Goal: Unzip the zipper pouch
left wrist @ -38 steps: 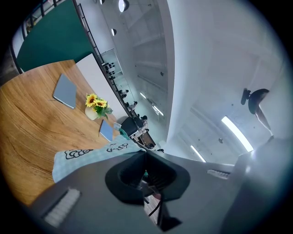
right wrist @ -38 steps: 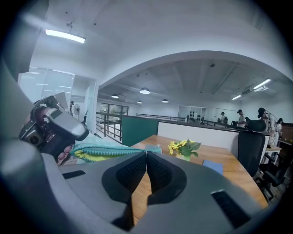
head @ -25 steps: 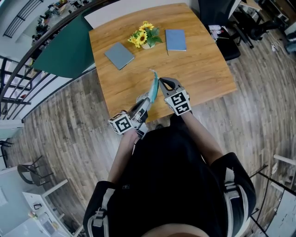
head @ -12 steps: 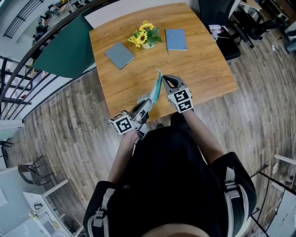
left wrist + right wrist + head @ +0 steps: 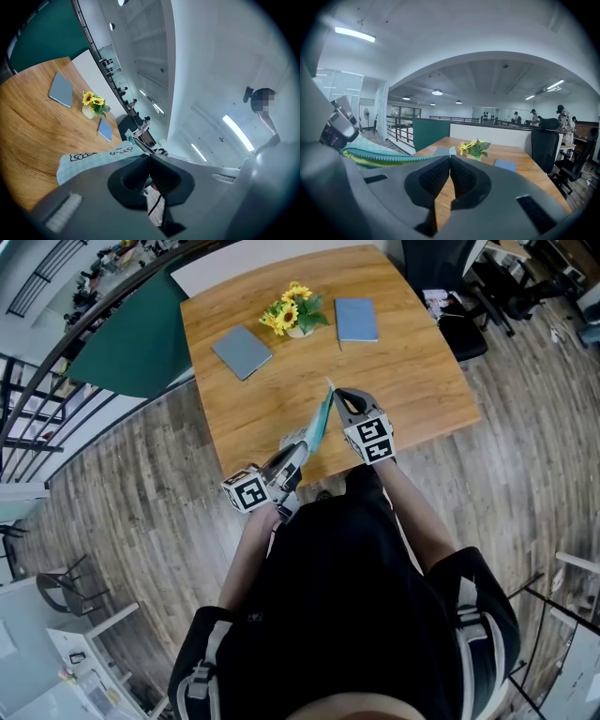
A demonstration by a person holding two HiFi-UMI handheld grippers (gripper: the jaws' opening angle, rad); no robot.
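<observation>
A teal zipper pouch point(image 5: 321, 420) hangs stretched above the near edge of the wooden table point(image 5: 412, 381), held up between both grippers. My left gripper point(image 5: 298, 444) is shut on its near end; in the left gripper view, checked pale-blue fabric with black print point(image 5: 93, 159) spreads left from the closed jaws point(image 5: 149, 157). My right gripper point(image 5: 336, 393) is shut on the far end. In the right gripper view, the pouch's teal and yellow edge point(image 5: 379, 155) runs from the left into the closed jaws point(image 5: 450, 158), and a small pale tab shows at the tips.
Further back on the table stand a small vase of sunflowers point(image 5: 295, 315), a grey notebook point(image 5: 242, 352) and a blue notebook point(image 5: 356, 321). A black office chair point(image 5: 450, 287) stands at the far right corner, and a green partition point(image 5: 131, 343) with a railing runs along the left.
My right gripper has shifted a little to the right, and the pouch's far end has swung with it. The left gripper has stayed in place.
</observation>
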